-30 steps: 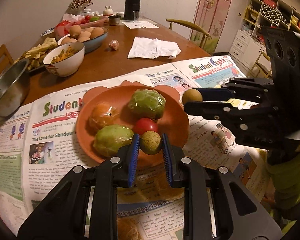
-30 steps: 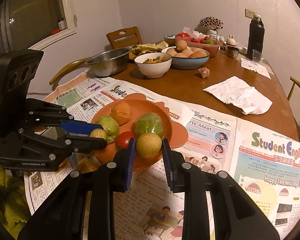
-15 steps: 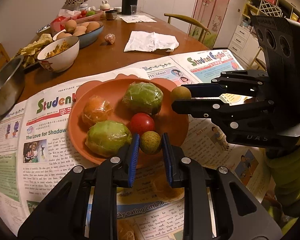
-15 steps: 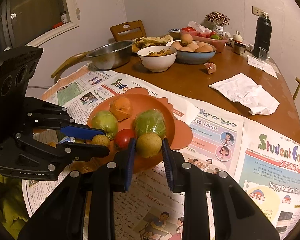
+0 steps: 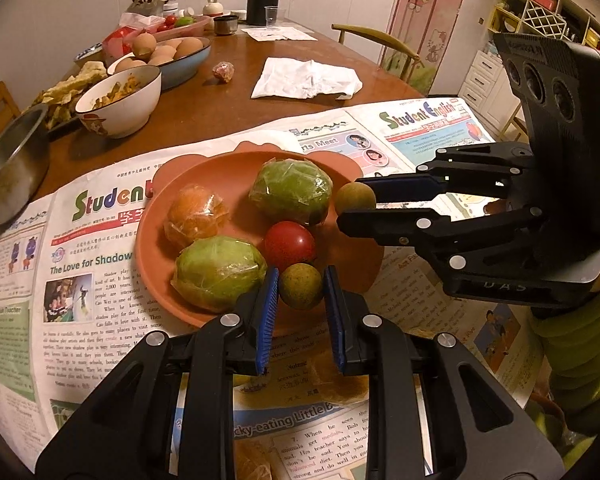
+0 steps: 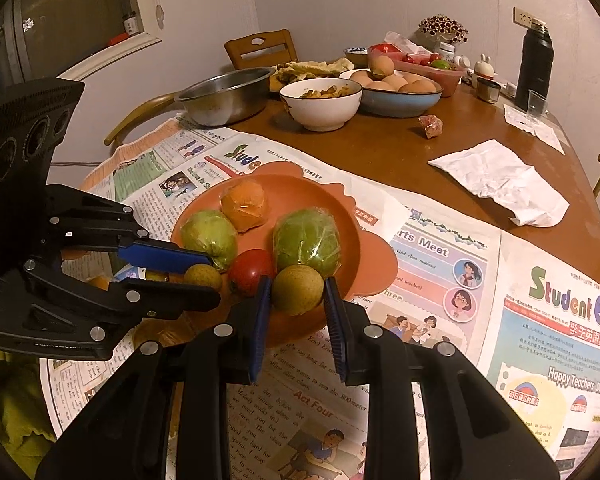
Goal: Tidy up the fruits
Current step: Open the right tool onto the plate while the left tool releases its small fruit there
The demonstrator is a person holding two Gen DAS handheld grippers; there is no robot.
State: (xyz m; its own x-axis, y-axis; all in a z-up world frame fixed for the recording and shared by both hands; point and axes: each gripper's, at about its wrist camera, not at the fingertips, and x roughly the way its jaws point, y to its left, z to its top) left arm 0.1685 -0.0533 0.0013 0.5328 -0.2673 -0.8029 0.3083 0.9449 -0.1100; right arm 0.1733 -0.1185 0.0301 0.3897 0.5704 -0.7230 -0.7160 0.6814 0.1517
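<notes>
An orange-brown plate lies on newspaper and holds two wrapped green fruits, a wrapped orange and a red tomato. My left gripper is shut on a small brownish-green round fruit over the plate's near rim. My right gripper is shut on a similar round fruit above the plate's right edge; that fruit also shows in the left wrist view. The left gripper's fruit shows at the left in the right wrist view.
Newspaper covers the near part of the wooden table. Farther back stand a steel bowl, a white bowl of food, a blue bowl of eggs, a black flask and a crumpled white napkin. Chairs ring the table.
Both grippers have come slightly nearer the plate, each still holding its round fruit. The plate's contents have not moved.
</notes>
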